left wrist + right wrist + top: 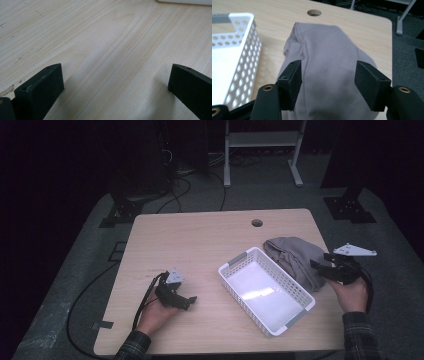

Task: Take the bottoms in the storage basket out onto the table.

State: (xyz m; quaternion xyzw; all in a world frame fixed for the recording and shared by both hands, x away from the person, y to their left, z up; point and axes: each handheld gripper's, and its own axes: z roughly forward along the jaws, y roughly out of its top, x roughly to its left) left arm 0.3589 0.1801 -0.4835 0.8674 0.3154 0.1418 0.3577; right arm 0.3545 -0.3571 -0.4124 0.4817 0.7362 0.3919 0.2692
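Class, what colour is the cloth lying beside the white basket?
The cloth is a plain greyish taupe with no pattern, clearest in the right gripper view.

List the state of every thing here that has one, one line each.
Grey cloth: crumpled in a heap on the table, beside the basket, not gripped.
White basket: upright, empty, on the table.
Right gripper: open, jaws spread over the cloth.
Left gripper: open, low over bare wood.
Table: bare wood, round hole near its far edge.
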